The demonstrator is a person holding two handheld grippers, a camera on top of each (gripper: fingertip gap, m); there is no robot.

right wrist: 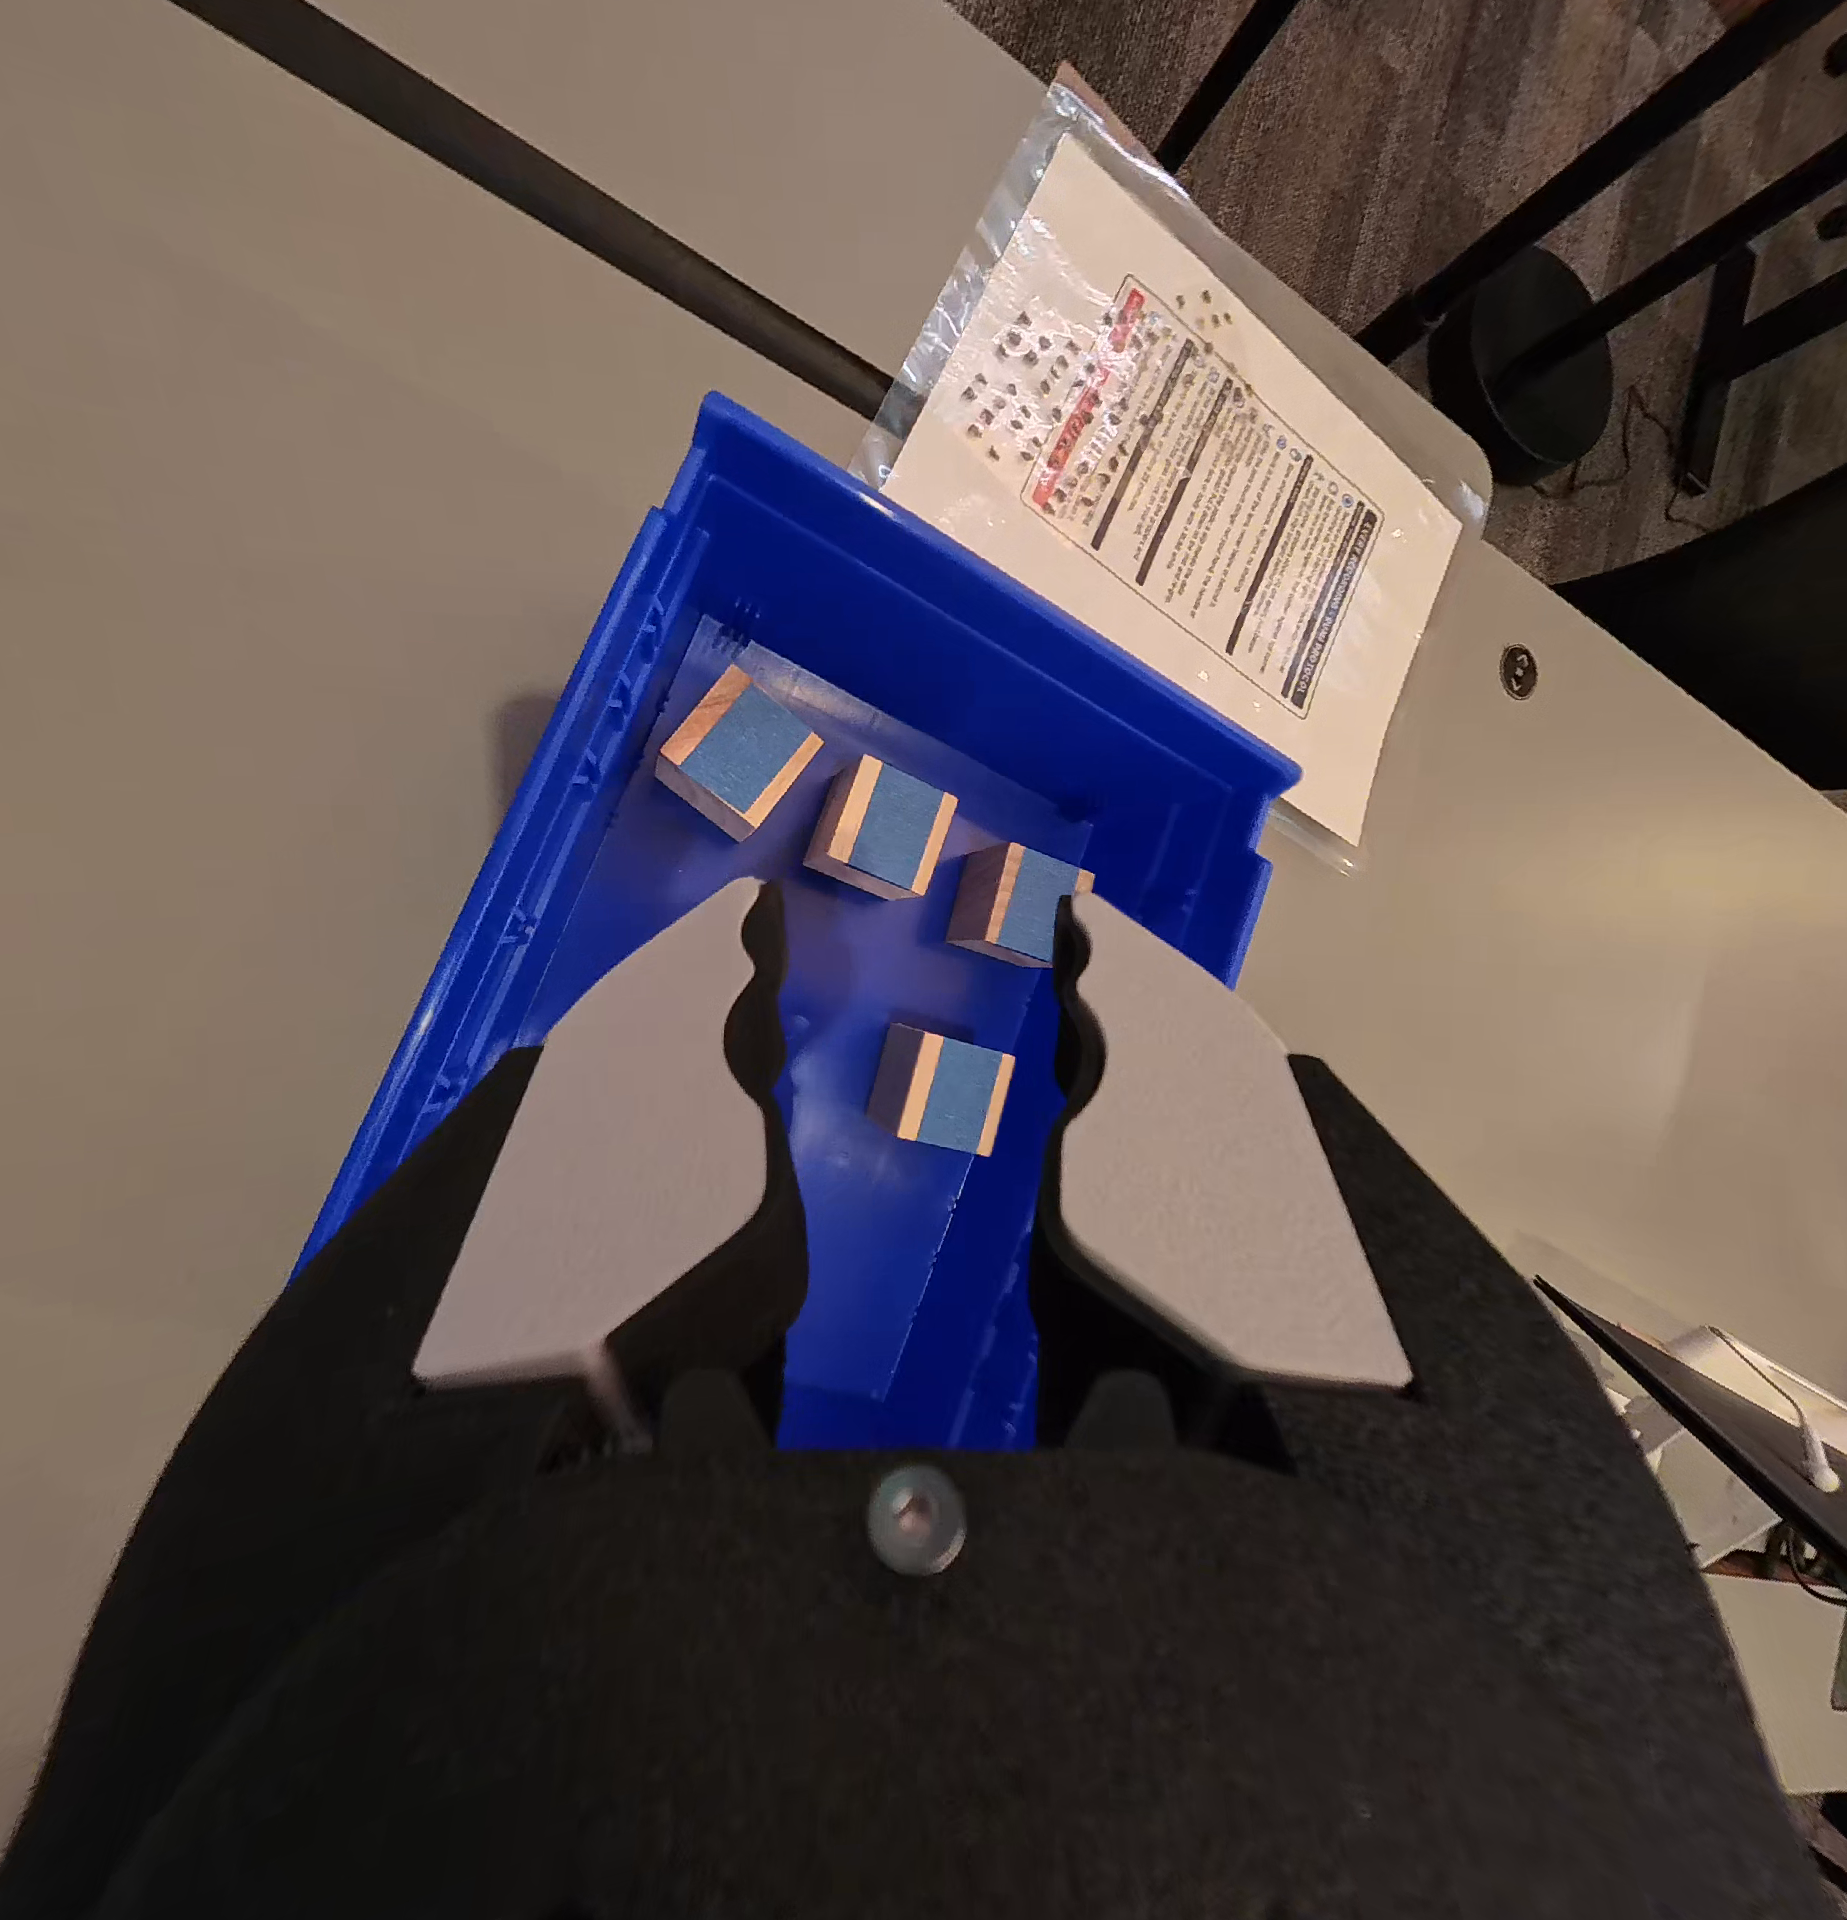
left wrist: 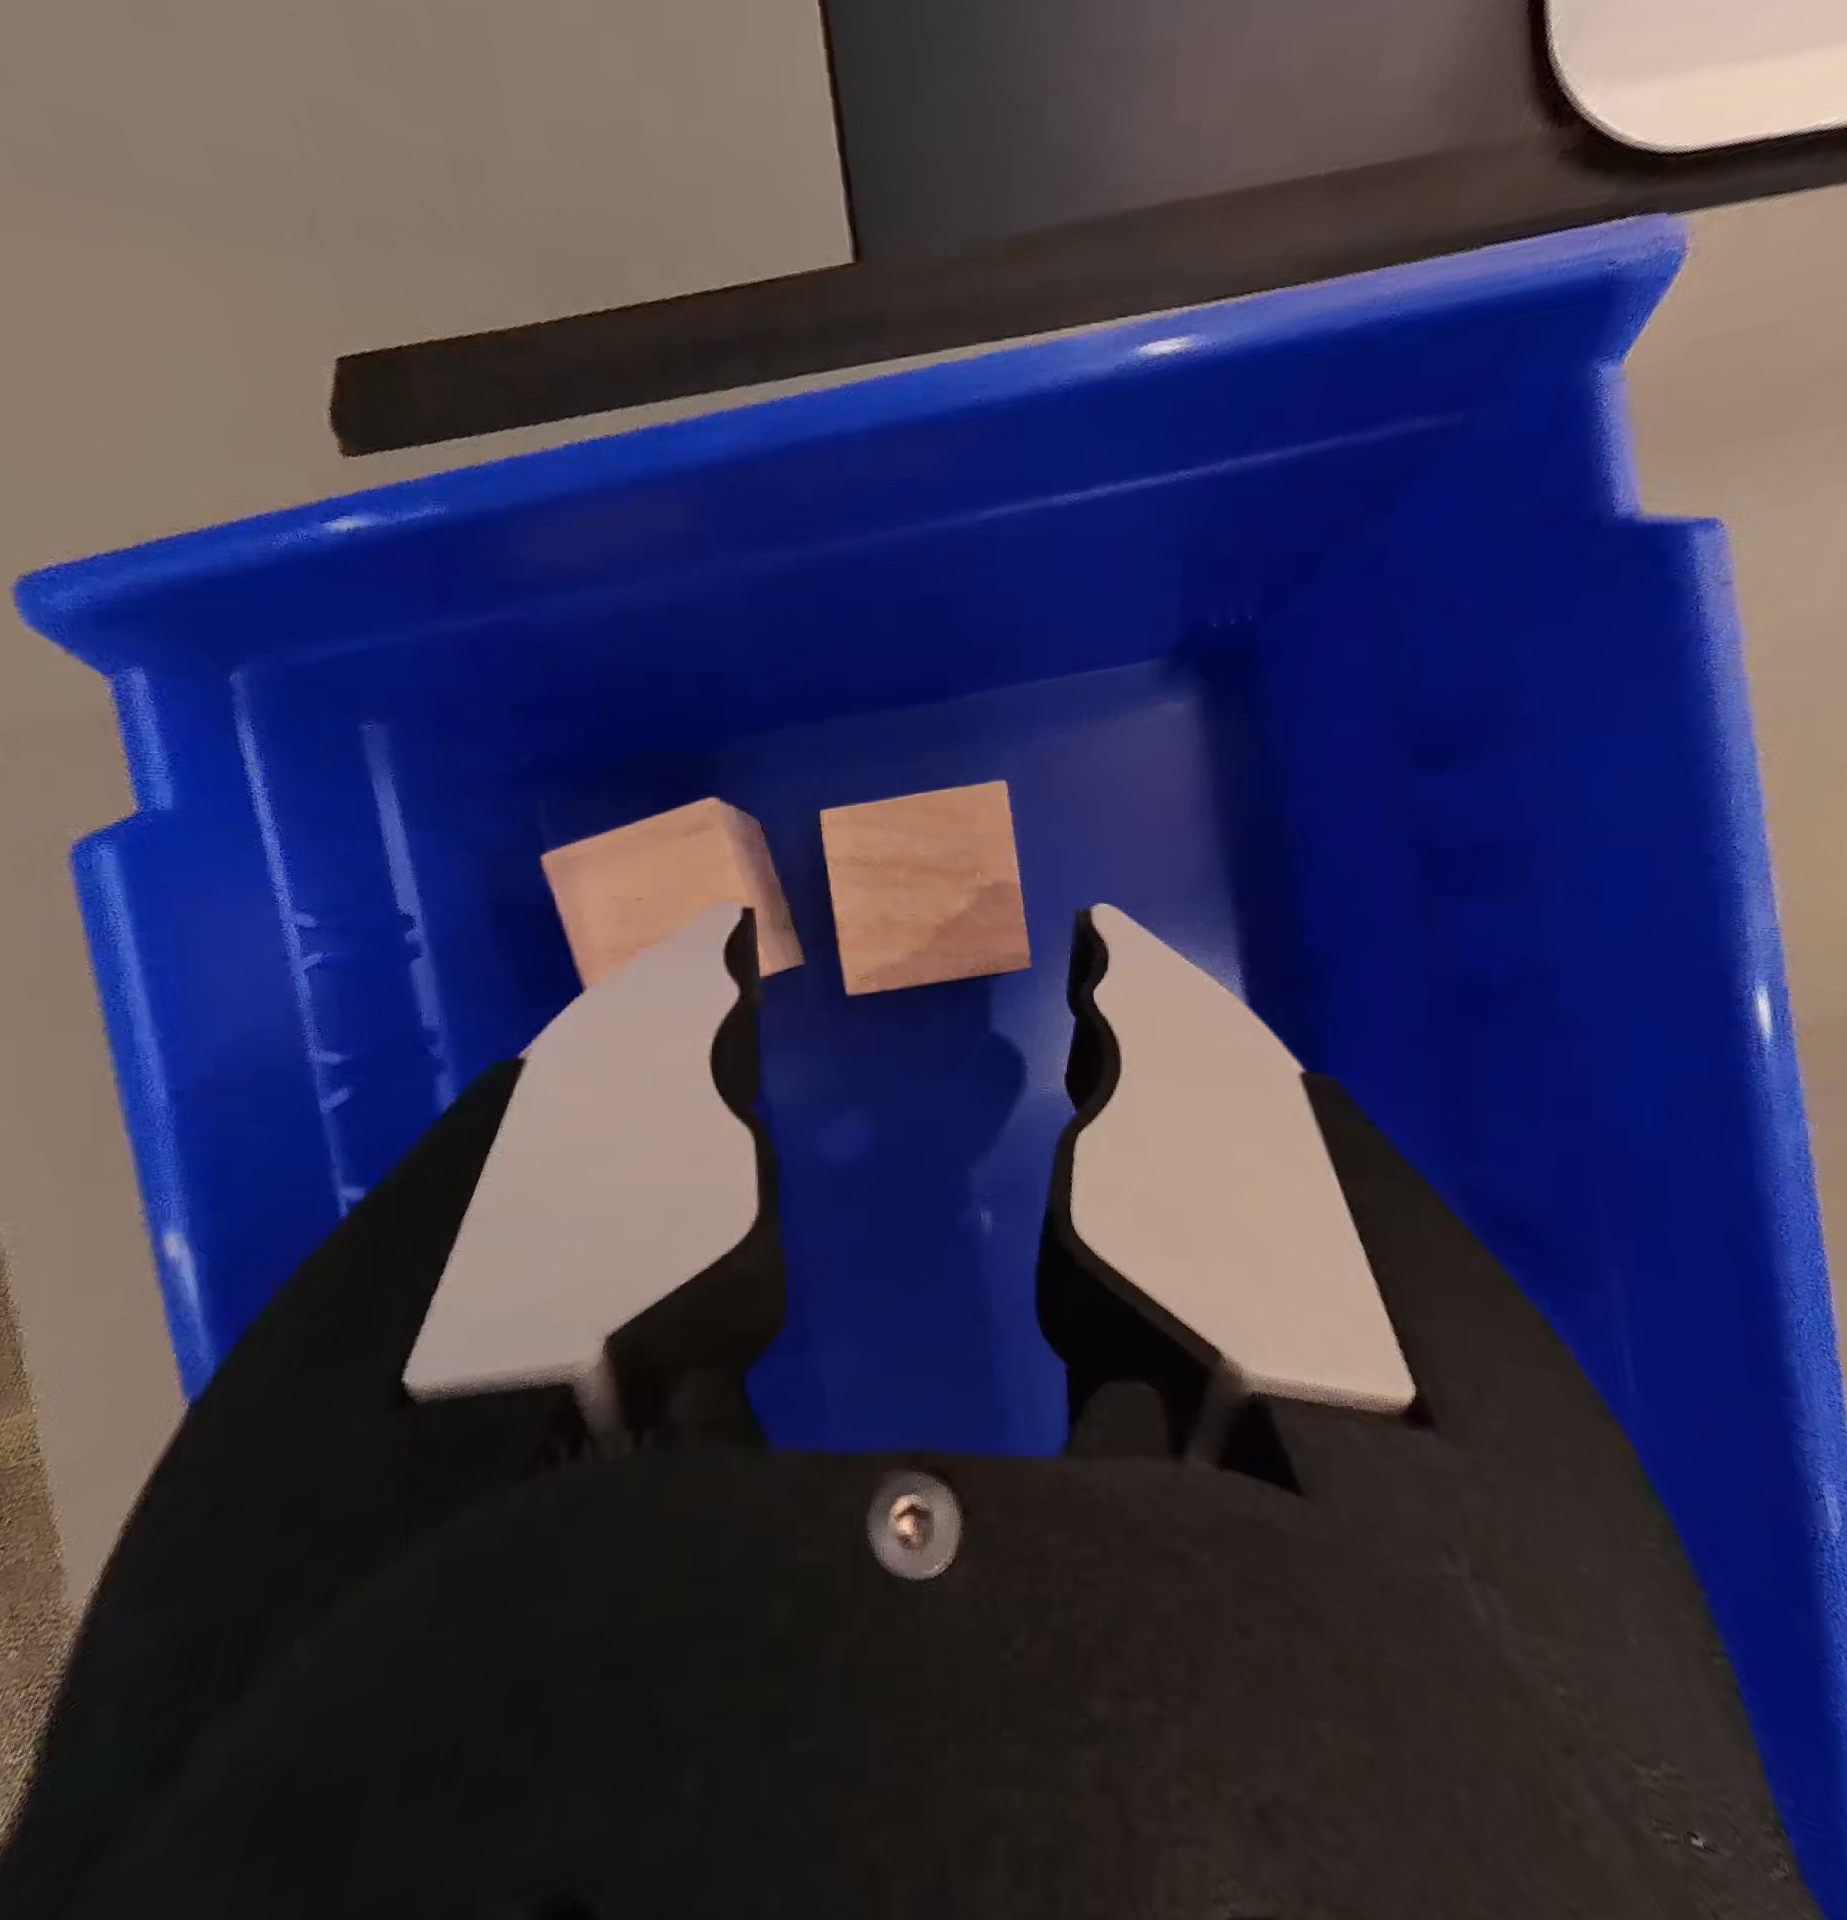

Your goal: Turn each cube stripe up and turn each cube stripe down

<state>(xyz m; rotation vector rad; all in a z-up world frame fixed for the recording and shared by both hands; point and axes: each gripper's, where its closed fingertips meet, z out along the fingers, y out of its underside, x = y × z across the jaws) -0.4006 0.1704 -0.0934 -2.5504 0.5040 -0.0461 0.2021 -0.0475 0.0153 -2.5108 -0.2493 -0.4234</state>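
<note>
In the left wrist view, two plain wooden cubes lie in a blue bin (left wrist: pixel 1418 727), no stripe showing: one on the left (left wrist: pixel 649 883), one on the right (left wrist: pixel 924 883). My left gripper (left wrist: pixel 914 914) is open and empty just in front of them, its left fingertip over the left cube. In the right wrist view, another blue bin (right wrist: pixel 607 831) holds several cubes with a blue stripe up: three in a far row (right wrist: pixel 742 750), (right wrist: pixel 883 826), (right wrist: pixel 1012 899) and one nearer (right wrist: pixel 945 1091). My right gripper (right wrist: pixel 914 894) is open and empty above them.
Both bins sit on a light grey table (right wrist: pixel 223 520). A printed sheet in a clear plastic sleeve (right wrist: pixel 1158 468) lies beyond the right bin. A black bar (left wrist: pixel 690 364) runs behind the left bin. Chair legs and carpet (right wrist: pixel 1521 156) lie past the table edge.
</note>
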